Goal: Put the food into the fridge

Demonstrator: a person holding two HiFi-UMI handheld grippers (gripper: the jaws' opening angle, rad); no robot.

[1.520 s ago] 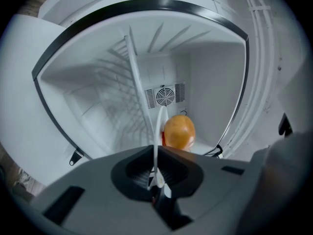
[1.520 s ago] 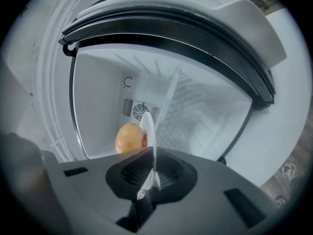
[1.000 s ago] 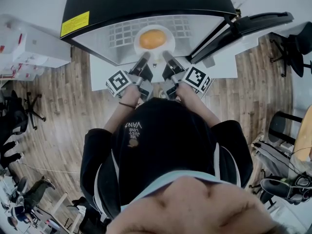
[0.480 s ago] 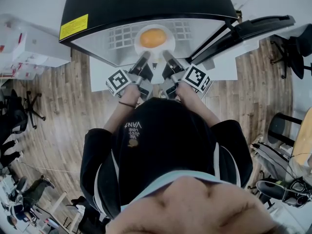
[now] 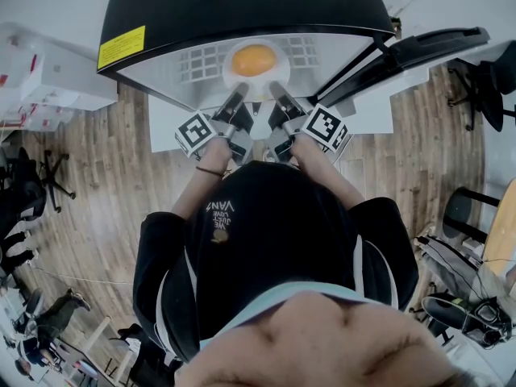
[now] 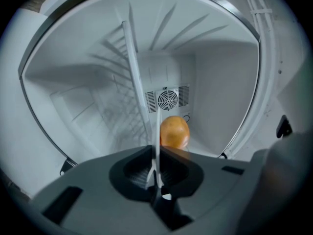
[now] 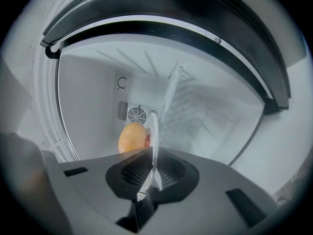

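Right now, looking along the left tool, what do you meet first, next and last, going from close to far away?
left tool, shut on the rim → white plate → orange food → fan vent in the fridge back wall

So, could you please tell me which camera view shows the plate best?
The head view: the plate shows its round shape from above, with the orange food on it, inside the fridge. Both gripper views catch it only edge-on, a thin white rim pinched between the jaws, the food behind it.
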